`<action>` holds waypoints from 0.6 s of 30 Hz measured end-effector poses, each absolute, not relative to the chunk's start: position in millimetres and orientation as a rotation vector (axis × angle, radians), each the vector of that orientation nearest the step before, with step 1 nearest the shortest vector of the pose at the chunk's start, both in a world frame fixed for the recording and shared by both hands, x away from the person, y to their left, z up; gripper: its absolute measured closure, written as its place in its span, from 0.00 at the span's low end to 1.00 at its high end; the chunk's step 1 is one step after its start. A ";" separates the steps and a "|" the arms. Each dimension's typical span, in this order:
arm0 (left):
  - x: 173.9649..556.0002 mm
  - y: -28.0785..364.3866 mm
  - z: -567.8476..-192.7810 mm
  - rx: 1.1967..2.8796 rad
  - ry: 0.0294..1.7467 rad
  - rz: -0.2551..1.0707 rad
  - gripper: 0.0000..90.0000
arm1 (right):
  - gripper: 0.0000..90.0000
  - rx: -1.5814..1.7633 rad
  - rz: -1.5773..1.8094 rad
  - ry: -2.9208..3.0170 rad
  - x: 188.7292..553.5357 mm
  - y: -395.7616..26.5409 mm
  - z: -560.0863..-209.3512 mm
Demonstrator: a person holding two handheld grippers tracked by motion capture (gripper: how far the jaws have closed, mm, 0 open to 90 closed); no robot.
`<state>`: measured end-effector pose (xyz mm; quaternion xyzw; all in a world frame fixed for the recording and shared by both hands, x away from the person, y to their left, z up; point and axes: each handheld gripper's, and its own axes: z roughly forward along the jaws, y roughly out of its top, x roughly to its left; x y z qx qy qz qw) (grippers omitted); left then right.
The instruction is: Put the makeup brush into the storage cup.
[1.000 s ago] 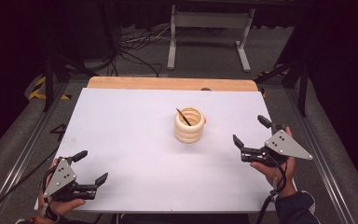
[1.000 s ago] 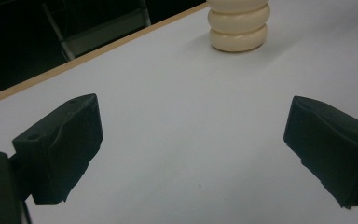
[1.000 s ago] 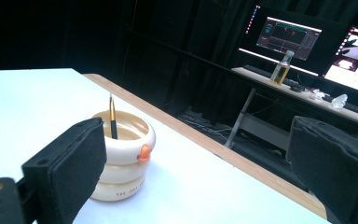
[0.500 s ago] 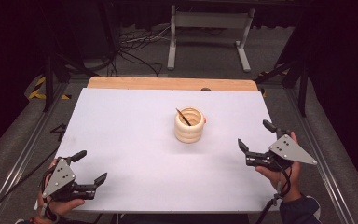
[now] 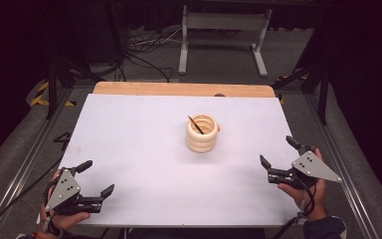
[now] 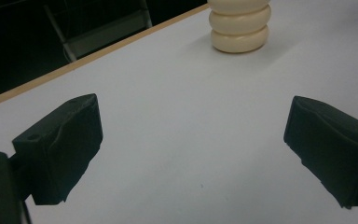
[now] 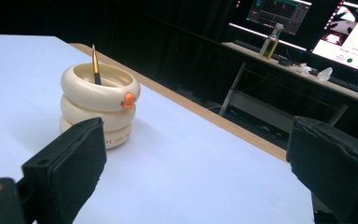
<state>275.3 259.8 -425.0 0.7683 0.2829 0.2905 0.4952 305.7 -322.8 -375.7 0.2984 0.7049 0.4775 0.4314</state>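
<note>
A cream ringed holder (image 5: 202, 134) stands upright a little right of the middle of the white table top (image 5: 144, 149), toward the far wooden edge (image 5: 179, 89), with a dark pencil (image 5: 195, 125) leaning inside it and a small orange knob (image 7: 128, 99) on its upper ring, and bare white surface lies all around it. The right gripper (image 5: 277, 158) hovers near the right edge, well apart from the holder, jaws spread wide and empty with the holder seen just beyond its left jaw in the right gripper view. The left gripper (image 5: 96, 178) sits at the near left corner, close to the front edge and farther still from the holder, jaws likewise wide apart on nothing, open table between it and the holder.
</note>
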 end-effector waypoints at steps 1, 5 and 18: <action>275.2 259.9 -425.0 1.862 0.686 0.705 0.06 | 0.06 0.749 1.191 1.761 305.2 -323.3 -376.7; 274.9 260.4 -424.6 1.865 0.685 0.706 0.06 | 0.06 0.747 1.177 1.770 303.1 -325.2 -382.2; 274.9 260.4 -424.5 1.862 0.687 0.710 0.06 | 0.06 0.758 1.155 1.828 294.4 -321.7 -404.9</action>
